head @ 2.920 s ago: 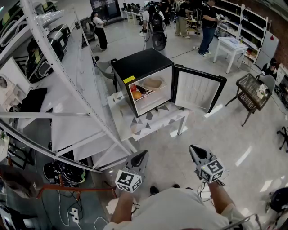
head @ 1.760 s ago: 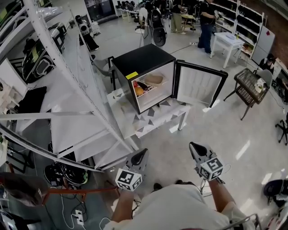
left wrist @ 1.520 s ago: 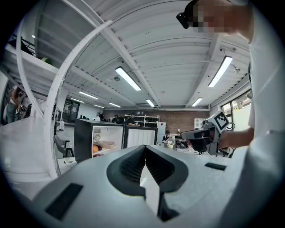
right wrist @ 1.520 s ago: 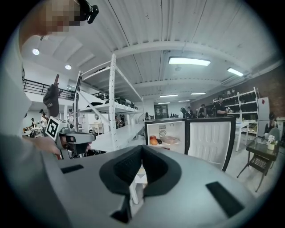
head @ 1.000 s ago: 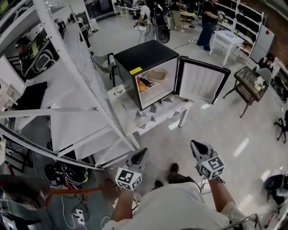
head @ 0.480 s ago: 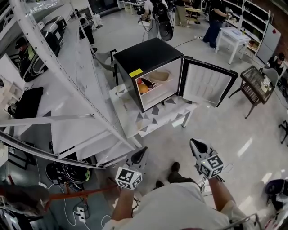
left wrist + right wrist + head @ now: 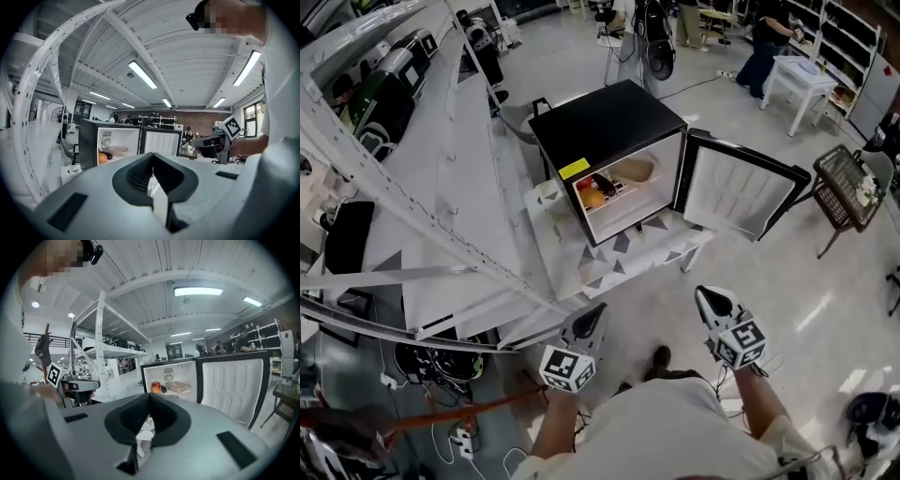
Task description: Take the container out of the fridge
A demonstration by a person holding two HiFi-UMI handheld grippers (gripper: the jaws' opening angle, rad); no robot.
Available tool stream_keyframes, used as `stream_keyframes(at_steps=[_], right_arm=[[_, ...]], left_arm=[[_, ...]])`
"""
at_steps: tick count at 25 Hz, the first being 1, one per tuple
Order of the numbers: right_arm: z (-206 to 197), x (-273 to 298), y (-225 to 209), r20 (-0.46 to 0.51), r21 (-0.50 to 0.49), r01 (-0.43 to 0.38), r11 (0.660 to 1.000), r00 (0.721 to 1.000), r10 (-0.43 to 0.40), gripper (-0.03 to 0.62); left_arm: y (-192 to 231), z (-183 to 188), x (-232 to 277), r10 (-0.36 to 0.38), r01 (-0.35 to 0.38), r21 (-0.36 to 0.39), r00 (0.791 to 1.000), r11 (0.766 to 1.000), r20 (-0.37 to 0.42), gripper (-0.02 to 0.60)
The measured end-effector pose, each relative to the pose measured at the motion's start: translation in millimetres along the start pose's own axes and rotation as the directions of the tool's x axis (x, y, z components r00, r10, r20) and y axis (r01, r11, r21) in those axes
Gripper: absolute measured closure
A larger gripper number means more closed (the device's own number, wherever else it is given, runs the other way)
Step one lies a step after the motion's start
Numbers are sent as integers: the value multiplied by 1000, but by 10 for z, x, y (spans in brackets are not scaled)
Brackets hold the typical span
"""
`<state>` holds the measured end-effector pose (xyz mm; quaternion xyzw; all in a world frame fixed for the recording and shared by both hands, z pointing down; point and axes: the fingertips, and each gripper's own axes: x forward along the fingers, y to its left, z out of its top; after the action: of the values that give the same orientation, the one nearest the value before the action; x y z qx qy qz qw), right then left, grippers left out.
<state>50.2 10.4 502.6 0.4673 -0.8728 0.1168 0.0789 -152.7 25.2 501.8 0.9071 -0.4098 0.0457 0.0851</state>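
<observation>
A black mini fridge [image 7: 605,122] stands on a low white table [image 7: 609,267], its door [image 7: 741,192] swung open to the right. A beige container [image 7: 635,172] lies on its upper shelf, beside an orange fruit [image 7: 592,198] and a dark item. The container [image 7: 118,149] also shows in the left gripper view, and the same container [image 7: 180,386] in the right gripper view. My left gripper [image 7: 598,310] and right gripper [image 7: 705,293] are held side by side, well short of the fridge. Both are shut, with nothing between their jaws.
A tall white shelving rack [image 7: 441,187] runs along the left, close to the fridge. A wire side table [image 7: 853,183] and a white table [image 7: 802,80] stand at the right. People and a fan [image 7: 661,61] are at the back. Cables [image 7: 441,422] lie on the floor lower left.
The fridge and its table have come nearer and lower in the head view as I walk toward them. Both grippers keep their place before me and stay shut.
</observation>
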Motion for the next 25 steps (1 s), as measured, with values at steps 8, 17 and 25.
stream_keyframes(at_steps=[8,17,25], right_arm=[[122,251,-562,-3,0,-44,999,999,44,588],[80,361,-938,-15,12,-76,997,997,76,588],[52,444,-1126,-20,44,-71,996,997,72,588]], left_arm=[[25,76,543,43,-43,0,999,999,-17,577],[-70,56,912,71,-71,1,997,997,-38,577],[-20,80,1111,81,-81,12,995,997,-54,577]])
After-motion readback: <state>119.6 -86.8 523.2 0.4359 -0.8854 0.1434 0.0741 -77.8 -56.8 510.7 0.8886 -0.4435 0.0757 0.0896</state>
